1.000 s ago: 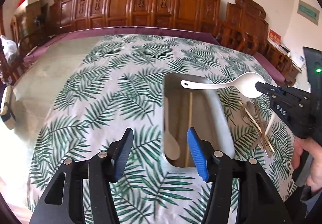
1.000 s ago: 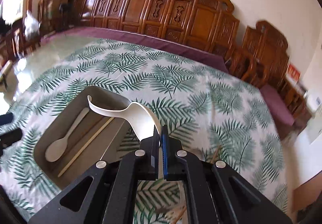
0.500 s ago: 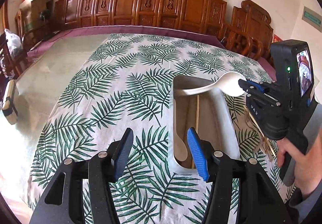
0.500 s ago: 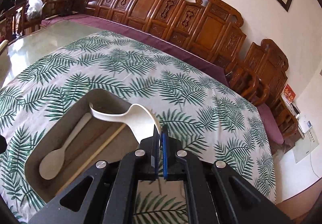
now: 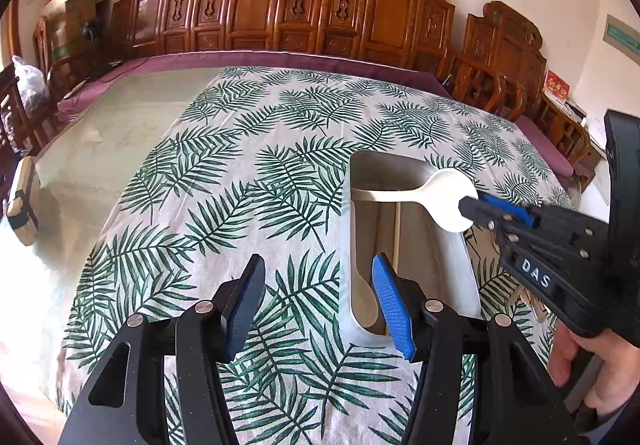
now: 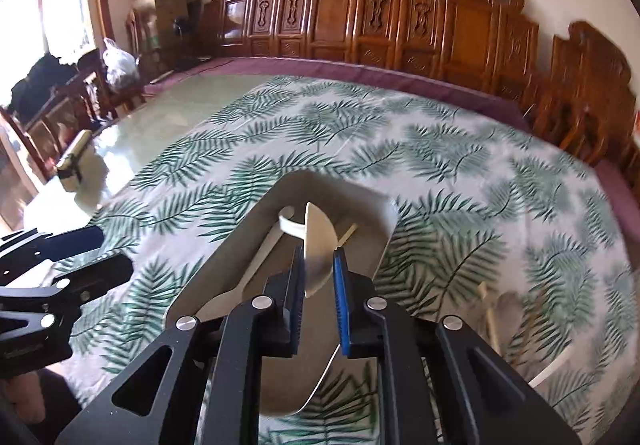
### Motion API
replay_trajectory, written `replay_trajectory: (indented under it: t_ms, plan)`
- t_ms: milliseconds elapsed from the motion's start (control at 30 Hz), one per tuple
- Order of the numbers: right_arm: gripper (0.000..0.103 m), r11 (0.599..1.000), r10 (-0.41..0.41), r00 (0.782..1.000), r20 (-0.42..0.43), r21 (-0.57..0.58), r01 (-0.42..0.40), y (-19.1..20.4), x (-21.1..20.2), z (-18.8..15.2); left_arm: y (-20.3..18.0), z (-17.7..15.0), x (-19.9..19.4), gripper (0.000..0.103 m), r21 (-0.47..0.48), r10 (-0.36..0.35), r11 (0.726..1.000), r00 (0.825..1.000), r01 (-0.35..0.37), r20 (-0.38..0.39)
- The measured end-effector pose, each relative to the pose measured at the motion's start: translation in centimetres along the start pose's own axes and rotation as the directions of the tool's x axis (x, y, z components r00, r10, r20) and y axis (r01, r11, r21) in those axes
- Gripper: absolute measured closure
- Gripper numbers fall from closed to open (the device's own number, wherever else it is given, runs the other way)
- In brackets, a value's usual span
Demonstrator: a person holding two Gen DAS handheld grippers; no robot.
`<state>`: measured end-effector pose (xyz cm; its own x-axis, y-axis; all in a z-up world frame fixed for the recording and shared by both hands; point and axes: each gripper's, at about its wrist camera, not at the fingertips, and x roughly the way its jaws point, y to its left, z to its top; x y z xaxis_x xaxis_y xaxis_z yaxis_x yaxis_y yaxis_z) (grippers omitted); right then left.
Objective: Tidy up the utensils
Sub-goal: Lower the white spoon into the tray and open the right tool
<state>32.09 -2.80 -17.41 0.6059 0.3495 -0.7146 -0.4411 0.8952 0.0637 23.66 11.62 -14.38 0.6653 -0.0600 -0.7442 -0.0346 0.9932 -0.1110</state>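
Note:
A grey oblong tray (image 5: 466, 287) (image 6: 240, 229) lies on the palm-leaf tablecloth and holds a white spoon (image 6: 240, 277) and a wooden chopstick (image 5: 397, 233). A white ceramic soup spoon (image 5: 444, 197) (image 6: 316, 245) hangs over the tray between the fingers of my right gripper (image 6: 317, 297) (image 5: 468, 207), whose jaws stand parted around its bowl. My left gripper (image 5: 318, 299) is open and empty, just above the cloth at the tray's near left corner.
More utensils (image 6: 504, 309) lie on the cloth right of the tray. A small padded block (image 5: 22, 205) sits on the bare glass tabletop at far left. Carved wooden chairs (image 5: 280, 5) line the far side.
My right gripper has swung round over the tray and its jaws have parted from tightly shut; the soup spoon now stands edge-on between them. The left gripper has barely moved.

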Motion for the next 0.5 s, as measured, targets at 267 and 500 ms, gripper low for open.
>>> replay_trajectory:
  t_ms: [267, 500]
  plan:
    - [0.081, 0.982, 0.182, 0.982, -0.044, 0.061, -0.179, 0.1, 0.3, -1.6, 0.3, 0.0, 0.1, 0.050, -0.003, 0.009, 1.000, 1.000, -0.009, -0.001]
    - [0.081, 0.965, 0.255, 0.967, -0.027, 0.067, -0.253, 0.0, -1.1, -2.3, -0.5, -0.1, 0.1, 0.050, 0.022, 0.011, 1.000, 1.000, -0.011, -0.003]
